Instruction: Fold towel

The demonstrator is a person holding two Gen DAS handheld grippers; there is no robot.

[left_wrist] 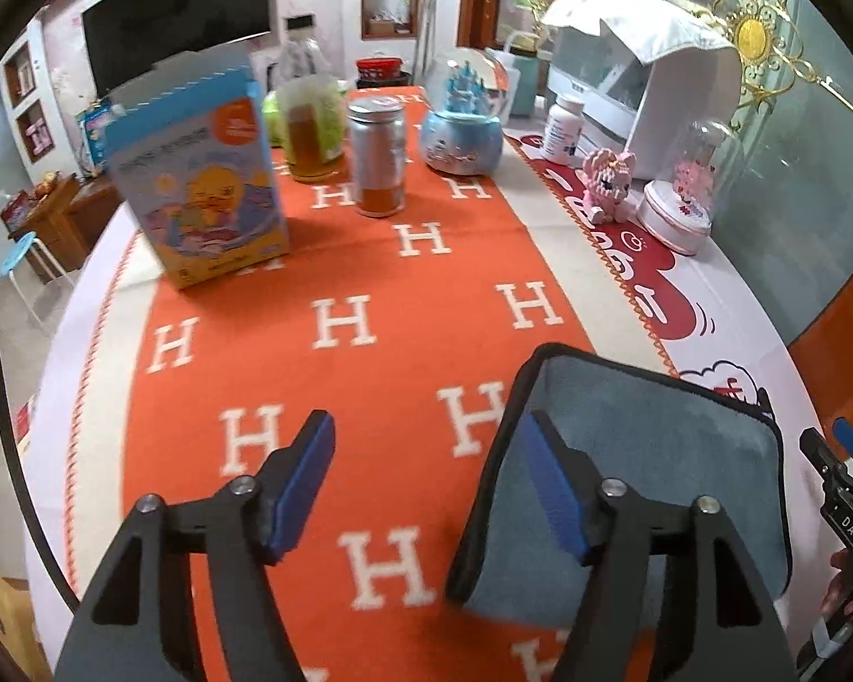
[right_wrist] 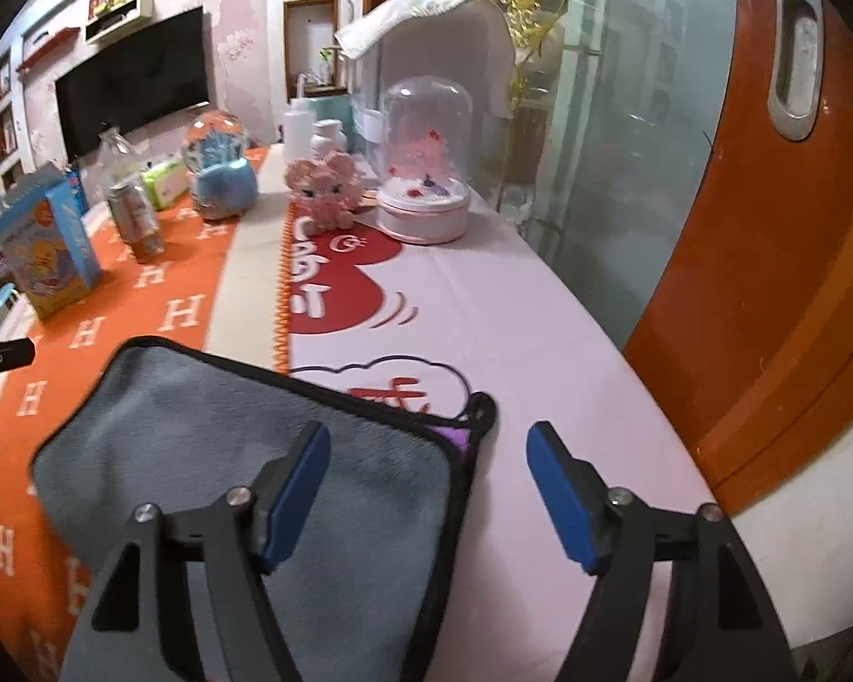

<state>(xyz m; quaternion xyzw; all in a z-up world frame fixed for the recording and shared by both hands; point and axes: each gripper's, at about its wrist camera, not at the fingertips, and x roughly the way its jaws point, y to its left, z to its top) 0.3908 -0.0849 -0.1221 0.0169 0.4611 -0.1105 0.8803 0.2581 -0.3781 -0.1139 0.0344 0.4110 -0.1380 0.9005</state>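
Note:
A grey-blue towel (left_wrist: 671,454) with black edging lies folded flat on the table, partly on the orange cloth. It also shows in the right wrist view (right_wrist: 199,432), with a purple layer at its near right corner. My left gripper (left_wrist: 429,489) is open above the towel's left edge, its right finger over the towel. My right gripper (right_wrist: 426,494) is open above the towel's right edge, its left finger over the towel. Part of the right gripper (left_wrist: 847,472) shows at the far right in the left wrist view.
An orange H-patterned cloth (left_wrist: 369,284) covers the table. At the back stand a blue carton (left_wrist: 199,182), a silver can (left_wrist: 376,156), a jar (left_wrist: 310,131), a snow globe (left_wrist: 463,119), a pink toy (left_wrist: 605,182), a glass dome (right_wrist: 423,170) and a white appliance (left_wrist: 642,79). An orange door (right_wrist: 779,284) is right.

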